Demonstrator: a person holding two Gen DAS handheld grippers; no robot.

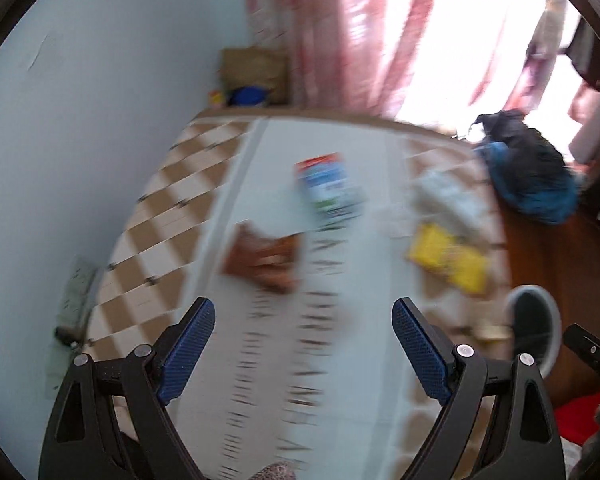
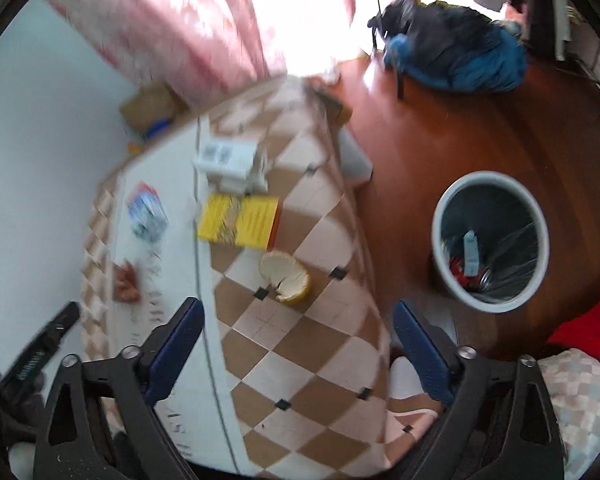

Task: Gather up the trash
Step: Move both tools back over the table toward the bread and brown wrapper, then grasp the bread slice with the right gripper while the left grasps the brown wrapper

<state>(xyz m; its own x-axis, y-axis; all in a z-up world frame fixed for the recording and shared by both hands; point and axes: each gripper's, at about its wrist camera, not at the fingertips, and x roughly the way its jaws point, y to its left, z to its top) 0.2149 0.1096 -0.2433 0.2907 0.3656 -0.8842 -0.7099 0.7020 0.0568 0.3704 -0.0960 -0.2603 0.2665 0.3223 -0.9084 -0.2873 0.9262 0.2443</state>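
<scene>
Trash lies spread on the checkered tablecloth (image 2: 300,344). A brown wrapper (image 1: 262,258) sits just ahead of my left gripper (image 1: 304,322), which is open and empty. Farther on lie a blue and red packet (image 1: 326,190), a yellow box (image 1: 446,258) and white packaging (image 1: 446,196). My right gripper (image 2: 298,320) hangs open and empty above the table's near right edge. In its view a fruit peel (image 2: 286,278) lies just ahead of the fingers, then the yellow box (image 2: 240,220), white boxes (image 2: 230,162), the blue packet (image 2: 146,212) and the brown wrapper (image 2: 126,278). Both views are motion-blurred.
A grey bin (image 2: 490,240) with a clear liner and some trash inside stands on the wooden floor (image 2: 440,132) right of the table; its rim (image 1: 534,326) shows in the left view. A blue and black bag (image 2: 456,56) lies near the curtain (image 2: 204,28). A cardboard box (image 1: 254,68) sits behind the table.
</scene>
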